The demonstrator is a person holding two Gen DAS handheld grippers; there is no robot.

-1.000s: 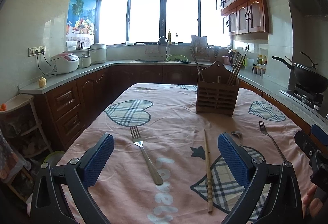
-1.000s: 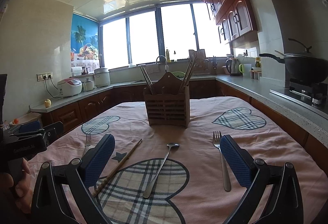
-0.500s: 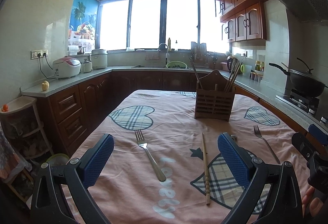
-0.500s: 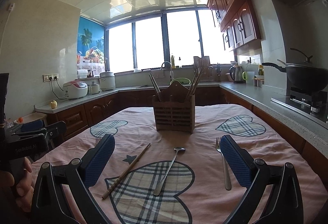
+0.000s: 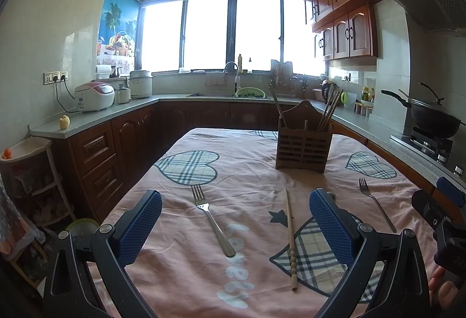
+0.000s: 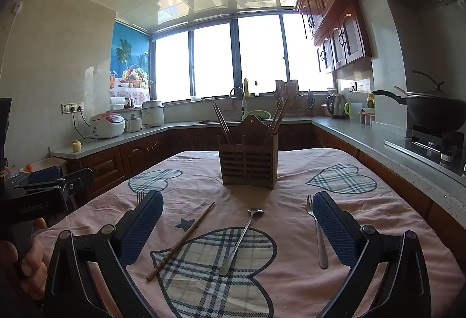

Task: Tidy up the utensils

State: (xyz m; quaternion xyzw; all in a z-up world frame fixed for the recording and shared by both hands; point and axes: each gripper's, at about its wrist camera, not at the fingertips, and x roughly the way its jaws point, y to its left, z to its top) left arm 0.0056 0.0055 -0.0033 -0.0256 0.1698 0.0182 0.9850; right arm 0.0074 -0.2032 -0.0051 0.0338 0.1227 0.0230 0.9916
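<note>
A pink heart-print tablecloth is covering the kitchen table — a wooden caddy is holding chopsticks; both grippers' jaws are gaping wide.

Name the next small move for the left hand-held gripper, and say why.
Probably lower the left hand-held gripper, which is open and empty, onto the fork lying loose between its pads. The holder behind already has chopsticks, so the fork likely goes there.

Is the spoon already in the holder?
No, the spoon lies flat on the cloth, in front of the holder and apart from it.
</note>
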